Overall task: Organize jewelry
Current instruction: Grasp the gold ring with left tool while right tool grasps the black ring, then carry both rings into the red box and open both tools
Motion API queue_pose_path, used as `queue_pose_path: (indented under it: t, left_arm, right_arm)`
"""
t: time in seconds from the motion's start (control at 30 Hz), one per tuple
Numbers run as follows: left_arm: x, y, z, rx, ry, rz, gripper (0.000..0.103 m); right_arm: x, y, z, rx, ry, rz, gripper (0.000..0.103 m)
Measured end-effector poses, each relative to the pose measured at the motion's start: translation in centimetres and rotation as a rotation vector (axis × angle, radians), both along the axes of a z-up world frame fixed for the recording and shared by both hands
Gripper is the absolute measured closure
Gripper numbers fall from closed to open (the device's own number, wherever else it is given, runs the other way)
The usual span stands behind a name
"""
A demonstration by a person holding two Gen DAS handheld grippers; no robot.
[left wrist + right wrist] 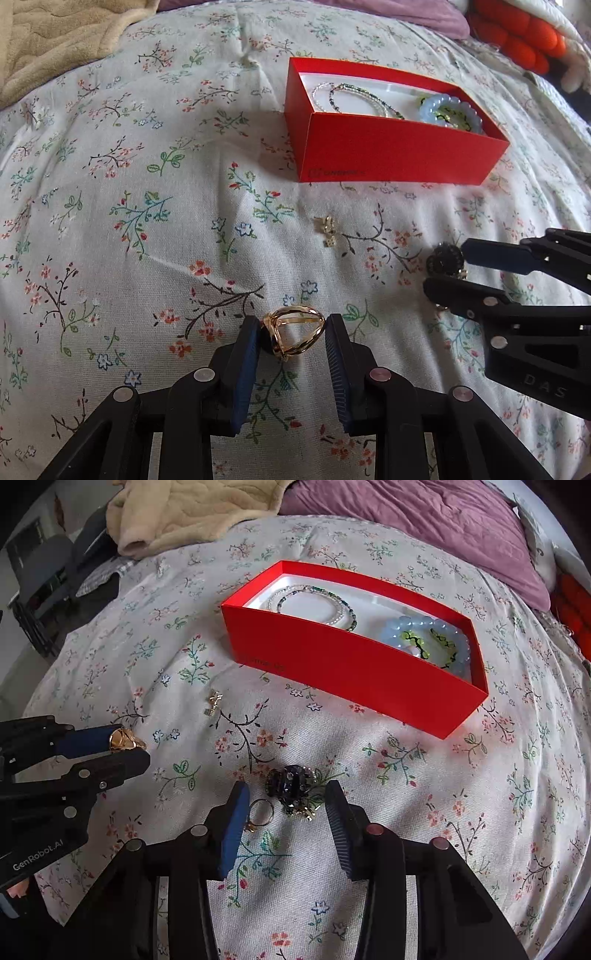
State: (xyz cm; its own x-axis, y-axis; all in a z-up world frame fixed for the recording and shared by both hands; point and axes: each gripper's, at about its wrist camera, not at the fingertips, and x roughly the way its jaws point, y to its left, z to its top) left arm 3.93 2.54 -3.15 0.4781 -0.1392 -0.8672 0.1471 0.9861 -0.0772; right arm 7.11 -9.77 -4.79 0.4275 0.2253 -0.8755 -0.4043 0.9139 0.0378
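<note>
Left wrist: left hand-held gripper [291, 334] clasps gold ring [293, 334]; right hand-held gripper [286, 801] spread around black brooch [290, 784].

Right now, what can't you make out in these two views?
- Red box: print on its front wall is too small and blurred in both views.
- Box floor: near wall hides part of the bracelets, both views.
- Left claw: whether the pads truly grip the gold ring is unclear.
- Thin ring: right wrist view, partly behind the left pad.
</note>
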Motion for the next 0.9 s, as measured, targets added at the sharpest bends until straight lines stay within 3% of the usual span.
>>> queue_pose_path:
  t: [0.13,0.43,0.9]
  left_arm:
    - [0.0,0.2,0.0,0.000,0.002,0.002,0.073]
    - [-0.2,0.5,0.0,-0.009,0.006,0.017,0.073]
    - [0.2,0.5,1.8,-0.037,-0.024,0.043,0.073]
  right_arm:
    - [0.3,0.7,-0.3,-0.016,-0.005,0.003,0.076]
    - [0.3,-0.3,0.3,0.005,0.008,-0.006,0.076]
    - [0.0,-3.9,4.7,0.132,0.001,-0.070,0.076]
